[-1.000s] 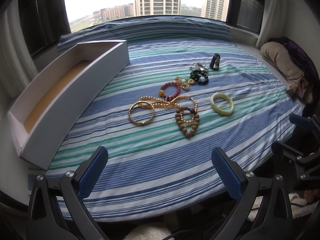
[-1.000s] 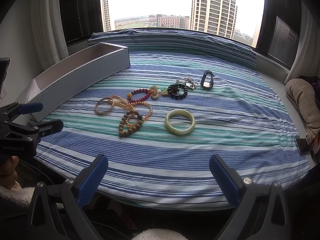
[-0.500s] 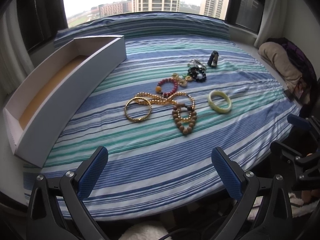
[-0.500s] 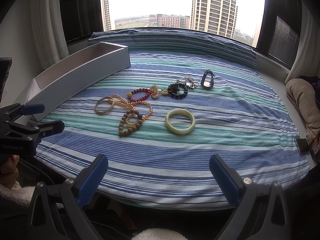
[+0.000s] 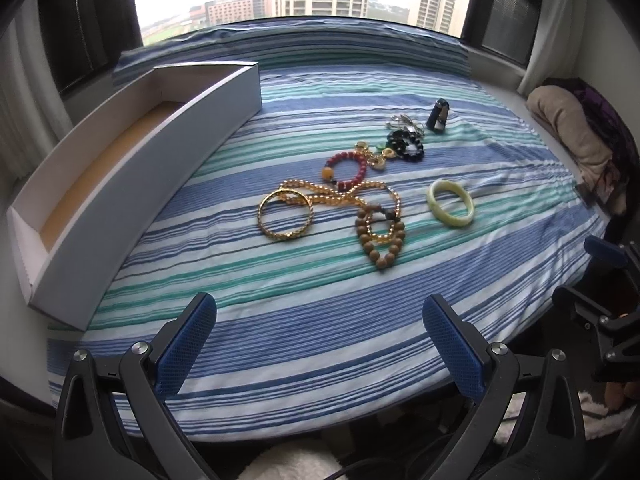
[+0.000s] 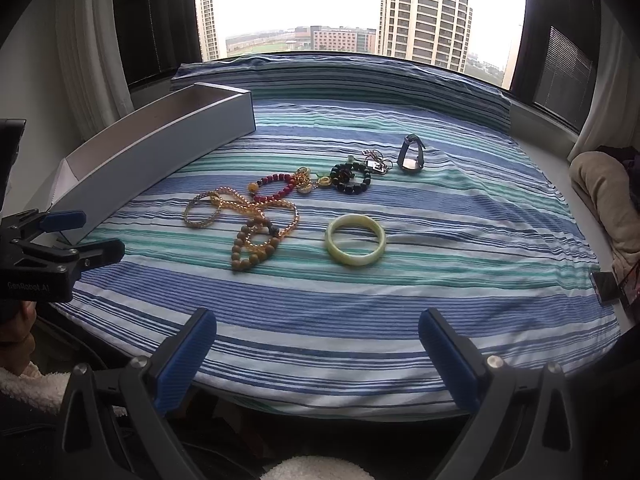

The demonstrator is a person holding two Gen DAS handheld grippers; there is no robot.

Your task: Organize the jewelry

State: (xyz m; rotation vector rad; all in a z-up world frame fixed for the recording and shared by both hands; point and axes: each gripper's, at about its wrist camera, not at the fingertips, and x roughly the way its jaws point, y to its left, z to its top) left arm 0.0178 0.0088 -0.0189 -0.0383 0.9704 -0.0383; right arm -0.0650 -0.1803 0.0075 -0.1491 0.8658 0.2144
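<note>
Jewelry lies in a loose cluster on the striped cloth: a gold bangle (image 5: 285, 215), a wooden bead bracelet (image 5: 380, 237), a red bead bracelet (image 5: 345, 169), a black bead bracelet (image 5: 405, 146), a pale green bangle (image 5: 451, 202) (image 6: 355, 238) and a dark watch (image 6: 412, 153). A long white box (image 5: 132, 184) (image 6: 160, 148) with a tan floor stands empty at the left. My left gripper (image 5: 320, 344) is open, low at the near edge, well short of the cluster. My right gripper (image 6: 318, 350) is open too, near the front edge, nothing between its fingers.
A beige and purple heap of clothes (image 5: 576, 136) lies at the right edge beside a phone (image 6: 608, 286). The striped cushion (image 6: 340, 76) rises along the window at the back. Each gripper shows at the side of the other's view. Bare cloth lies between grippers and jewelry.
The left wrist view has shifted slightly up and to the right, so box and jewelry sit a little differently in frame. The right gripper has barely moved. Both stayed open.
</note>
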